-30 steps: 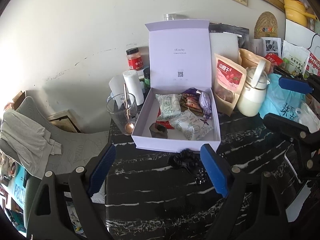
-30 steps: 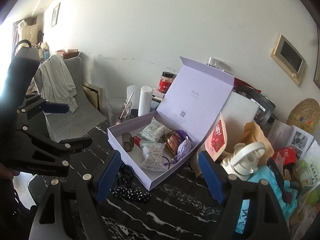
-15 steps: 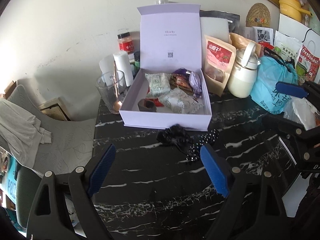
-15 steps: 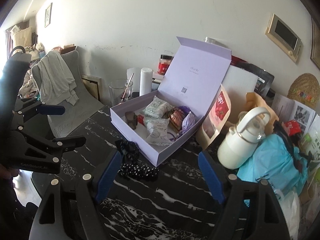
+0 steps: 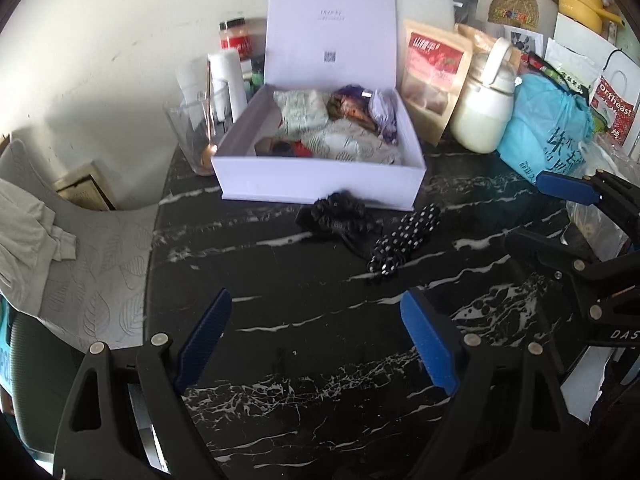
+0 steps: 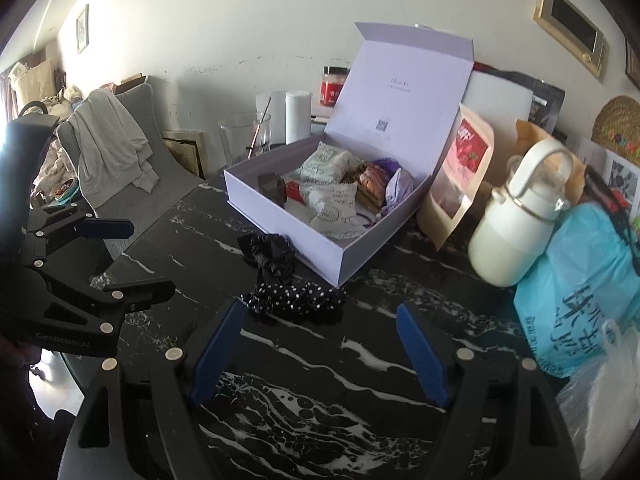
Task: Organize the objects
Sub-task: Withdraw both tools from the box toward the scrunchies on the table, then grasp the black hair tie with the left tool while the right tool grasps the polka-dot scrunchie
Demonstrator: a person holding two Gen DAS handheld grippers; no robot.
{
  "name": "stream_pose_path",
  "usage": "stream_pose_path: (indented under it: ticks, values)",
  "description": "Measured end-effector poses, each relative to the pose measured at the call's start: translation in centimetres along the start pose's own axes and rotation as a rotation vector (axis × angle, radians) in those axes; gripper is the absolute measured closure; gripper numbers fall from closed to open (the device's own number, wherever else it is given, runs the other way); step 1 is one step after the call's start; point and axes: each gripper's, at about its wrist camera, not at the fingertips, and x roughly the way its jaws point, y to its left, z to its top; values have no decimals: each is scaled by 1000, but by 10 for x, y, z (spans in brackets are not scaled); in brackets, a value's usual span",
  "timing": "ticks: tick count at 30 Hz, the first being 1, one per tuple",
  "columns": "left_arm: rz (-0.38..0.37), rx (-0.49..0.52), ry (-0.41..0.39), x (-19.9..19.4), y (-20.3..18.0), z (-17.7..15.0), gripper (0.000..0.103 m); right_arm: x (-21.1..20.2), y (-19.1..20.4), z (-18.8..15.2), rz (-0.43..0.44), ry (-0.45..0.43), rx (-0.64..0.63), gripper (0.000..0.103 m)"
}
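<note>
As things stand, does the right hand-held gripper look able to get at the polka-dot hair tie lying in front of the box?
Probably yes. The right hand-held gripper is open, and the polka-dot hair tie lies just ahead of its fingertips on bare table, nothing between.

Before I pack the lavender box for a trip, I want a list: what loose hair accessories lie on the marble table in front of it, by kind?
Plain black scrunchie: 1
Black polka-dot scrunchie: 1
Total: 2

A black marbled worktop [image 5: 304, 360] carries an open lilac box [image 5: 320, 178] near its far edge. Two black scrunchies [image 5: 340, 220] lie just before it, a glass [image 5: 192, 136] at the far left corner.
</note>
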Motion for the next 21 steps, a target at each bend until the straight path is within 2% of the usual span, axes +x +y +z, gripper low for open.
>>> stream_pose_path:
  ticks: [8,16,21]
  values:
    - [-22,-65,47,34,18,-8,17,40,3,-15,-41,42,40,23]
    - [-8,-80,79,61,27,-3,17,73,-2,-16,-10,74,67,23]
    - [-27,-77,80,74,31,7,17,87,0,-11,28,84,53,22]
